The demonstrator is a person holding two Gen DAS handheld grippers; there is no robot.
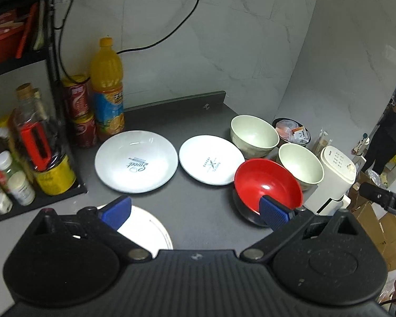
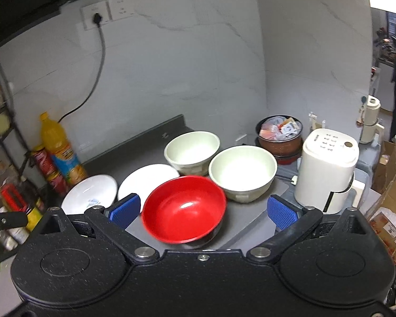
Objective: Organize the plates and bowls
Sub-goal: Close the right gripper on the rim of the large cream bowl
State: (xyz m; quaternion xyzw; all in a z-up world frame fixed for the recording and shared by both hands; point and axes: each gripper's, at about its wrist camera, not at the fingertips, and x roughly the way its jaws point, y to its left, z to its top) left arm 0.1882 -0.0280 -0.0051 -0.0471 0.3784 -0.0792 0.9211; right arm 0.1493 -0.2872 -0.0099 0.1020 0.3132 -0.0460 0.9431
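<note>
On the dark counter (image 1: 203, 214) lie two white plates, a larger one (image 1: 136, 161) and a smaller one (image 1: 211, 167), and a third white plate (image 1: 147, 233) under my left gripper. Two pale green bowls (image 1: 254, 135) (image 1: 300, 166) stand at the right, with a red bowl (image 1: 268, 185) in front of them. My left gripper (image 1: 195, 211) is open above the counter, its right pad over the red bowl's near rim. My right gripper (image 2: 203, 208) is open and empty, above the red bowl (image 2: 183, 208). The green bowls (image 2: 192, 149) (image 2: 243, 173) and plates (image 2: 89, 192) (image 2: 145, 181) lie beyond.
An orange juice bottle (image 1: 107, 89), red cans (image 1: 78, 111) and a rack of jars (image 1: 26, 158) stand at the left. A tub of packets (image 1: 291, 130) and a white kettle (image 1: 335, 177) stand at the right. Cardboard boxes (image 2: 388, 211) are beyond the counter's right edge.
</note>
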